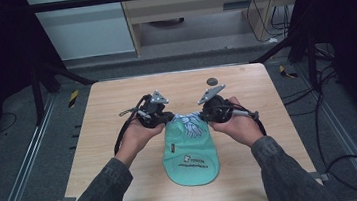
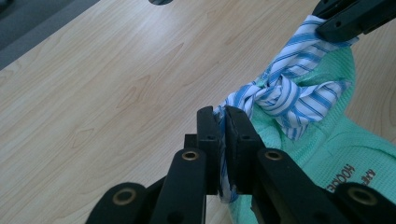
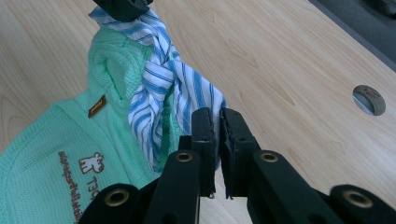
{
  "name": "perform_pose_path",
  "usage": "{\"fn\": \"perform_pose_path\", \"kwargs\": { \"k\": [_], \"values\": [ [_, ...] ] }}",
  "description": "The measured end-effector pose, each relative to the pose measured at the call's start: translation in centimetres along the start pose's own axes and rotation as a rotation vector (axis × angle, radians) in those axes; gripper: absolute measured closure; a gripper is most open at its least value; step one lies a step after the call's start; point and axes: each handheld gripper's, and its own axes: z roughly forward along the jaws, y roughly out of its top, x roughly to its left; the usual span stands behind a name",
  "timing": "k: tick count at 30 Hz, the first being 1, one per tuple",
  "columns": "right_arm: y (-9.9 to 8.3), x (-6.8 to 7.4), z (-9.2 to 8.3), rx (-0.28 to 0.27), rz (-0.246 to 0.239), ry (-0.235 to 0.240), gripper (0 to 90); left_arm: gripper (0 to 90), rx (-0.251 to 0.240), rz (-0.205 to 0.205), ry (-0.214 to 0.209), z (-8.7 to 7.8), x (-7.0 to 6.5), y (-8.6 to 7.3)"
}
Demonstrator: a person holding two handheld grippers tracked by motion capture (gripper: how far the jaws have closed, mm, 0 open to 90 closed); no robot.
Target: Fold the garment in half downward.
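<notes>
While both grippers clench one knotted blue-striped woven cloth [image 2: 285, 93] between their fingers [image 2: 208, 135], we note one mint waffle-knit bag [image 1: 190, 154] lying beneath them on the wood-grain tabletop [image 1: 113, 117].

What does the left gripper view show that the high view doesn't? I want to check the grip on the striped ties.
The left gripper view alone gives the close detail: the left tongs shut on one end of the blue-and-white striped tie, and a knot in the tie between the two ends. The high view alone gives the person's sleeves, both hands, the whole green pouch and the floor around the table. Both share the wooden tabletop, the pouch, the tie, and the right tongs on its other end.
</notes>
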Motion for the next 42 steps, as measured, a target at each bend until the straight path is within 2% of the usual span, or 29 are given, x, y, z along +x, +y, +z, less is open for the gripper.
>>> {"fn": "perform_pose_path", "kwargs": {
  "k": [24,42],
  "values": [
    [0.3,-0.7,-0.7,-0.014,0.001,-0.015,84.7,85.0,-0.009,0.016,0.019,-0.3,0.1,1.3],
    [1.0,-0.7,-1.1,-0.019,-0.010,-0.022,84.8,85.0,-0.016,0.019,0.031,-0.6,0.4,1.9]
  ]
}}
